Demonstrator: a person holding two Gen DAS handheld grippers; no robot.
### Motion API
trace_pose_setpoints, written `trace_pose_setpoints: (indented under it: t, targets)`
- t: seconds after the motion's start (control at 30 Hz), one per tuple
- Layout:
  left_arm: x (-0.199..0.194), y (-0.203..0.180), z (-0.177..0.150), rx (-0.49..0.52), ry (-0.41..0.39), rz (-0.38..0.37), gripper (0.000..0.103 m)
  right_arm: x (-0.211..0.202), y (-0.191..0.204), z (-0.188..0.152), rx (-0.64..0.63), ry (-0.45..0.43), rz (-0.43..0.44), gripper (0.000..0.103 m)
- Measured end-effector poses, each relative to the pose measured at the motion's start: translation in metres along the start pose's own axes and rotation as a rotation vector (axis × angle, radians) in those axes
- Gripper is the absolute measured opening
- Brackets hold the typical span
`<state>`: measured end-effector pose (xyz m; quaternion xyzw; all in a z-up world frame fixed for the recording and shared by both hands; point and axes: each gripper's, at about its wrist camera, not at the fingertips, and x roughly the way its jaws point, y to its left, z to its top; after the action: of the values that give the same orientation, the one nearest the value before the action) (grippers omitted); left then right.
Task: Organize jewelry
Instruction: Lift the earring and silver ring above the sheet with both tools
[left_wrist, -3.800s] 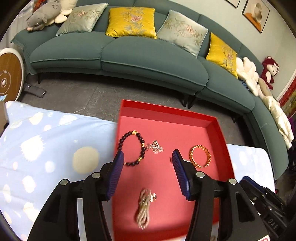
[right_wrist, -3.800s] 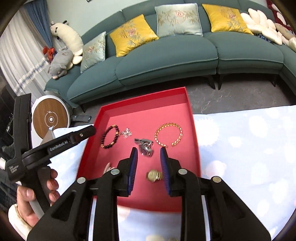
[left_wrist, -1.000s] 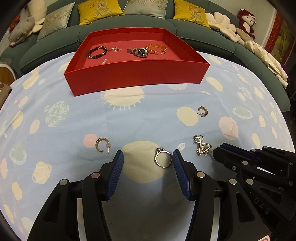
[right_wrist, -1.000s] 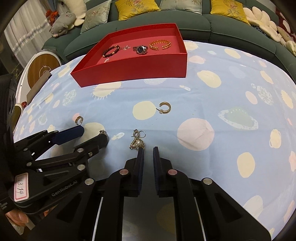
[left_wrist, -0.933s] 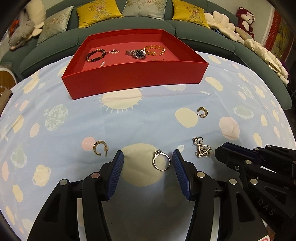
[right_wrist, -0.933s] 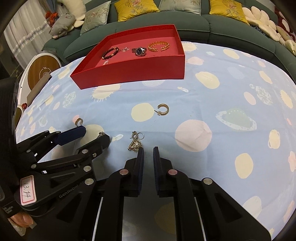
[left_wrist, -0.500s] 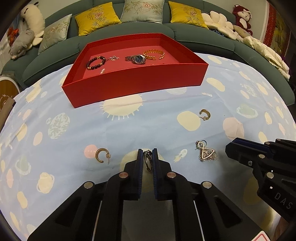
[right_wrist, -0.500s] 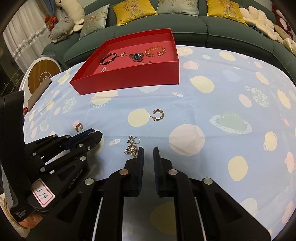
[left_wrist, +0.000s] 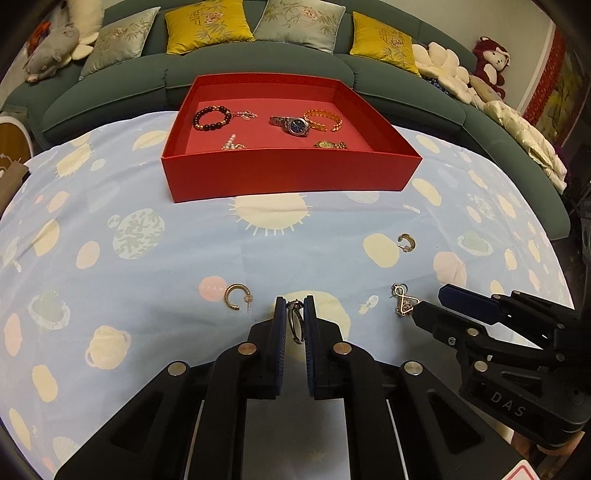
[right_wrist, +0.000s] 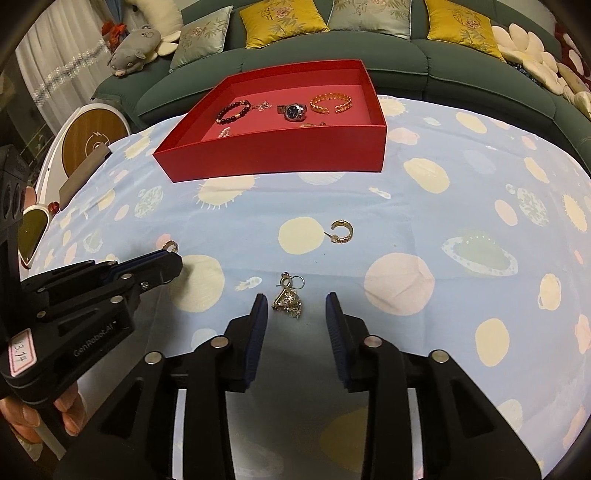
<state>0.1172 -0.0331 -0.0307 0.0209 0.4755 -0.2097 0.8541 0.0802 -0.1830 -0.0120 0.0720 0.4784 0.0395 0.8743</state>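
Note:
A silver ring (left_wrist: 296, 322) stands on edge between my blue pads, and my left gripper (left_wrist: 295, 310) is shut on it just above the spotted cloth. My right gripper (right_wrist: 297, 308) has its jaws opening, and a triangular pendant earring (right_wrist: 289, 300) lies on the cloth between its fingertips, untouched. In the left wrist view the same pendant earring (left_wrist: 403, 302) lies at the right gripper's tip. Gold hoop earrings lie loose: one (left_wrist: 236, 297) left of my left gripper, another (right_wrist: 341, 232) farther out. The red tray (left_wrist: 288, 177) at the back holds a bead bracelet (left_wrist: 212, 118), watches and a gold bangle (left_wrist: 321, 120).
The table wears a light blue cloth (left_wrist: 147, 266) with pale spots. A green sofa (left_wrist: 258, 62) with cushions curves behind the tray. A round wooden-faced object (right_wrist: 94, 142) and a person's fingers (right_wrist: 22, 421) on the left gripper's handle show at the left of the right wrist view.
My left gripper closed on the silver ring and lifted it a little off the cloth. My right gripper's jaws went from nearly shut to parted around the pendant earring.

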Motion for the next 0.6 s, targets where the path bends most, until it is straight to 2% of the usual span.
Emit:
trace_pose_setpoints:
  t: [0.3,0.47,0.6]
  targets:
    - [-0.017,0.01,0.002,-0.022,-0.018,-0.018,0.007,0.016,0.011,-0.002,-0.052,0.013,-0.034,0.033]
    - [-0.02,0.016,0.001,-0.029,-0.016,-0.016,0.007,0.018,0.015,-0.004,-0.073,0.013,-0.059,0.018]
    - [-0.023,0.02,0.002,-0.038,-0.019,-0.012,0.007,0.016,0.016,-0.004,-0.075,0.009,-0.064,0.018]
